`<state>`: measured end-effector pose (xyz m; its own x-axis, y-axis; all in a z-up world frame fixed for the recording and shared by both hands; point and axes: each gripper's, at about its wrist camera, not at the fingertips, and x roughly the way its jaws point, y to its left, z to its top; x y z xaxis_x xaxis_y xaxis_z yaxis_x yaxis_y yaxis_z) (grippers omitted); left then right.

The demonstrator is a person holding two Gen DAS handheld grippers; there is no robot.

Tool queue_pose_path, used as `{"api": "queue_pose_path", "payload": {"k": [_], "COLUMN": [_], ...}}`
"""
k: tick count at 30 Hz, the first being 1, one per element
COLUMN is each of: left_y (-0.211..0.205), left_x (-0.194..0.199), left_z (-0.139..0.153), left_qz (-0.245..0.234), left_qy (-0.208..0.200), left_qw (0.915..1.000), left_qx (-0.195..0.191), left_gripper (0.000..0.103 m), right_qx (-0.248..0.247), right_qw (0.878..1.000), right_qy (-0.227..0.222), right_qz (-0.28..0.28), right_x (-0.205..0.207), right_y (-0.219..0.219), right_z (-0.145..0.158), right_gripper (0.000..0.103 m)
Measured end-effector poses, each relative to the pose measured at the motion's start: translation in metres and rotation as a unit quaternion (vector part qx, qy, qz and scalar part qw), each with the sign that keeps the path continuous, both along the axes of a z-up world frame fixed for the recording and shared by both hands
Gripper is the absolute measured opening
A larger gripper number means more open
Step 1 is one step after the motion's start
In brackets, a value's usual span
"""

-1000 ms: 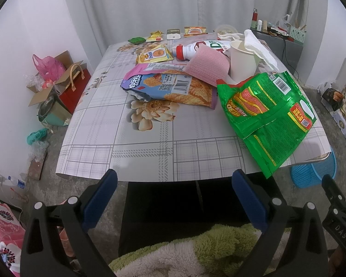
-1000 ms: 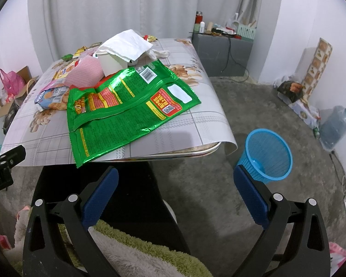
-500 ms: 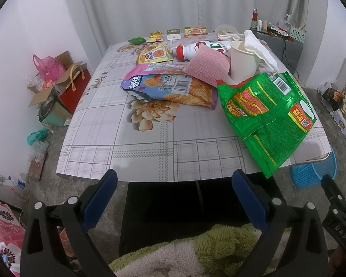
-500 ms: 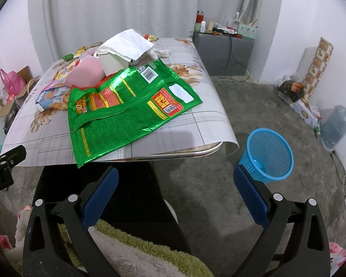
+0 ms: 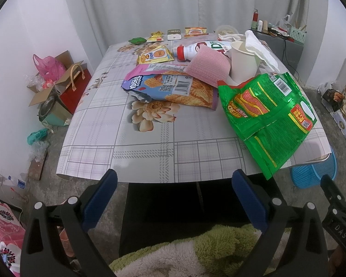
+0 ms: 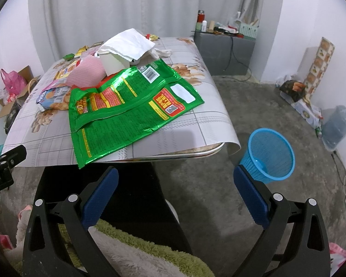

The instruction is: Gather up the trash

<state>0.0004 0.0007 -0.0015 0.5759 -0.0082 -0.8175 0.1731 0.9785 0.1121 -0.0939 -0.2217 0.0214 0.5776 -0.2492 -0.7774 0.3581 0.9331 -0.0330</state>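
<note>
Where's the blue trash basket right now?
The blue trash basket stands on the floor right of the table's near corner, in the right wrist view, just beyond the open right gripper.

The left wrist view looks from just off the tabletop's [image 5: 150,152] near edge, low, straight along it toward the far curtain. The right wrist view sits further right, near the same edge, angled over the right corner and the floor with the blue basket [image 6: 271,154]. Both share the green wrapper [image 5: 267,117] [image 6: 131,113] and paper cup [image 5: 243,60].
</note>
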Motion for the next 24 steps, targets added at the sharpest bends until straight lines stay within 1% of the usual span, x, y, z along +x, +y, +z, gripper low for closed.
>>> {"api": "queue_pose_path", "payload": {"k": [10,15,19,22,24], "left_y": [0.0,0.001,0.006,0.008,0.01], "left_x": [0.0,0.001,0.007,0.013,0.017], "left_z": [0.0,-0.001,-0.001,0.0,-0.001], "left_qz": [0.0,0.001,0.004,0.007,0.004], "left_qy": [0.0,0.001,-0.005,-0.011,-0.014], "left_qw": [1.0,1.0,0.9998,0.9995,0.9993], "left_qx": [-0.001,-0.005,-0.019,-0.027,-0.033], "left_gripper": [0.097,0.097,0.097,0.097,0.097], "right_qx": [0.005,0.02,0.044,0.08,0.107], "right_qw": [1.0,1.0,0.999,0.996,0.993], "right_qy": [0.001,0.0,-0.021,-0.043,-0.053], "right_qz": [0.0,0.003,0.007,0.017,0.009], "right_x": [0.0,0.0,0.004,0.009,0.012], "right_y": [-0.001,-0.004,-0.014,-0.028,-0.039], "right_z": [-0.002,-0.004,-0.004,-0.004,-0.005], "right_gripper": [0.095,0.095,0.095,0.095,0.095]}}
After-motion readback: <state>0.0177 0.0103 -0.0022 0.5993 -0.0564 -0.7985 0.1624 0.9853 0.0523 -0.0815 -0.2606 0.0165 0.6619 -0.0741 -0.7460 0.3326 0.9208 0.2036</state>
